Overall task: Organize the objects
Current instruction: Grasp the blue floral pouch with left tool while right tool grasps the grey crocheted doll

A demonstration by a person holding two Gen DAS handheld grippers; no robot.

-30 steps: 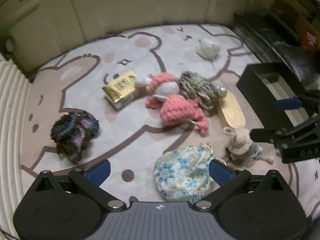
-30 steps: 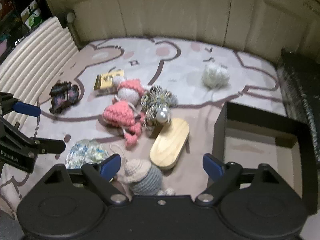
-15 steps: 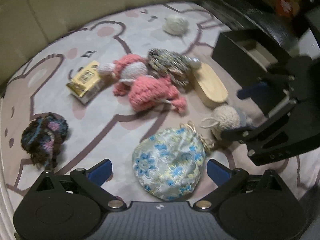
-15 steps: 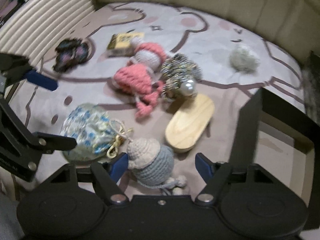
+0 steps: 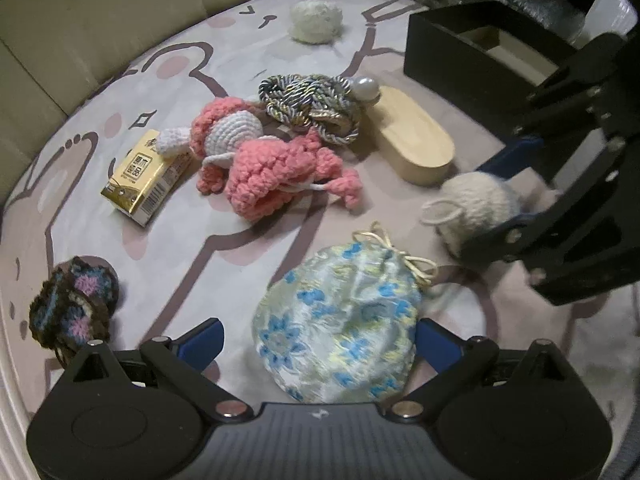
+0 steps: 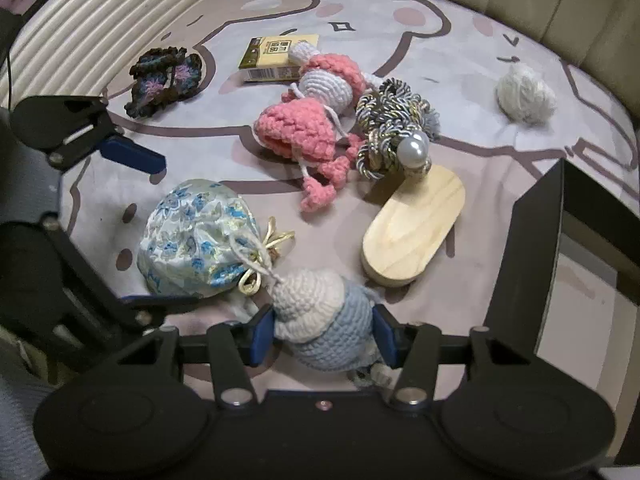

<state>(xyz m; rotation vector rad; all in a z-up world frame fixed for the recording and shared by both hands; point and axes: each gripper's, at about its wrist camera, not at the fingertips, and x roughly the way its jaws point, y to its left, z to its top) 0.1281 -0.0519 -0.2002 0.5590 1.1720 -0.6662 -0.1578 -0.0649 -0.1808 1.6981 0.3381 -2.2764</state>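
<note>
My right gripper (image 6: 323, 338) is closed on a cream and blue crochet doll (image 6: 320, 320), its blue pads pressing both sides; the doll also shows in the left wrist view (image 5: 476, 204). My left gripper (image 5: 318, 344) is open with a floral drawstring pouch (image 5: 340, 328) between its fingers, apart from both pads. The pouch lies left of the doll in the right wrist view (image 6: 196, 236). An open black box (image 6: 560, 248) stands at the right.
On the printed mat (image 5: 160, 248) lie a pink crochet toy (image 5: 264, 164), a braided cord with a pearl (image 5: 316, 104), a wooden oval block (image 5: 416, 144), a yellow carton (image 5: 148, 176), a dark crochet piece (image 5: 72, 308) and a white yarn ball (image 5: 316, 20).
Both grippers moved down and forward. The right gripper's fingers closed around the crochet doll. The left gripper came over the floral pouch and stays open.
</note>
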